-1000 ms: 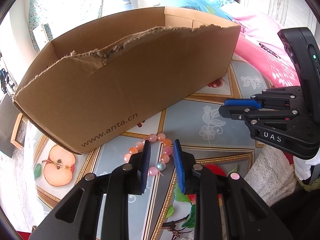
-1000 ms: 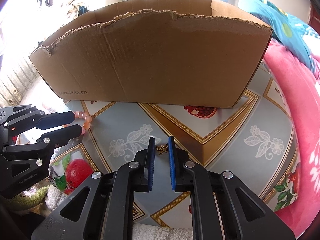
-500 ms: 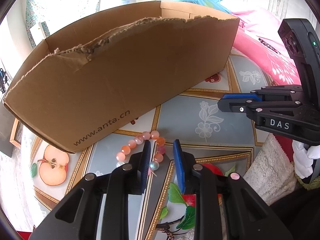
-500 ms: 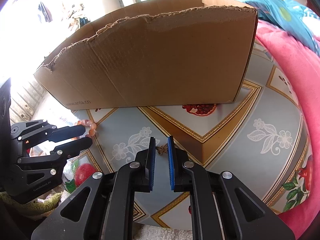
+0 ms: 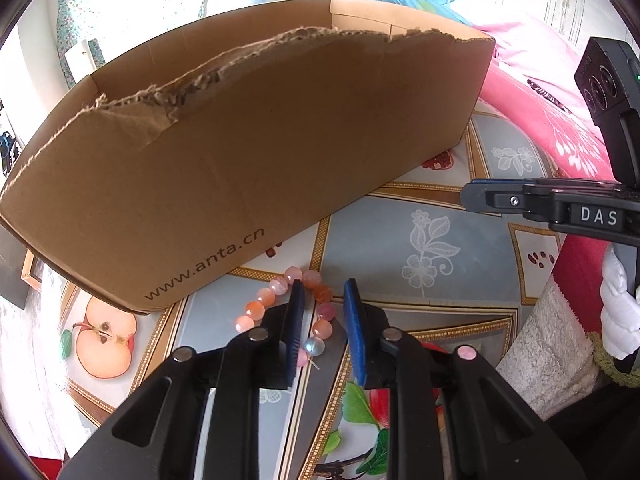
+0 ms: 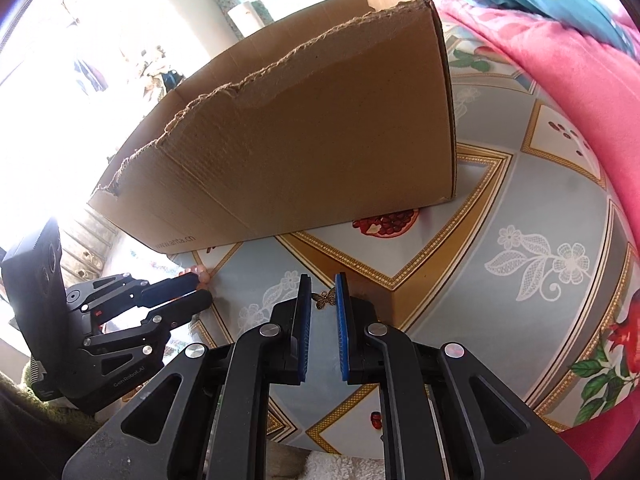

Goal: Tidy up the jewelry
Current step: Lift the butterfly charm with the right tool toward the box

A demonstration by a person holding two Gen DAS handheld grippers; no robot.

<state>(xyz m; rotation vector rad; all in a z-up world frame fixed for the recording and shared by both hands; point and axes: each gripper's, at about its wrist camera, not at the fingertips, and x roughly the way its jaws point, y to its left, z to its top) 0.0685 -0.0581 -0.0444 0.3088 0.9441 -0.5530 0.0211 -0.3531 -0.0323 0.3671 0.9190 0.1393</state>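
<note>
Both grippers have edged forward since a second ago, so the cardboard box (image 5: 256, 152) looms larger in each view, and the right one has swung so the box's right end now shows.

Nearest in the left wrist view, the left gripper (image 5: 324, 304) stands partly open, its blue-padded fingers (image 5: 297, 320) straddling the right side of the bead bracelet (image 5: 320, 320) without pressing it. That loop of pink and orange beads lies flat on the patterned tablecloth (image 5: 460, 280), reaching from between the fingers toward 11 o'clock, just short of the box's front wall. A printed apple half (image 5: 104, 344) shows on the cloth at 9 o'clock.

In the right wrist view the right gripper (image 6: 323, 292) is open by a narrow gap, holding nothing; a small bronze butterfly charm (image 6: 325, 298) lies on the cloth right at its fingertips, between them. The left gripper (image 6: 196, 288) appears at 9 o'clock, beads peeking past its tip.

Beyond, the box sits on the cloth with a torn upper edge and "www.anta.cn" printed low on its front. A pink blanket (image 6: 580, 80) lies at 2 o'clock, past the table's edge.
</note>
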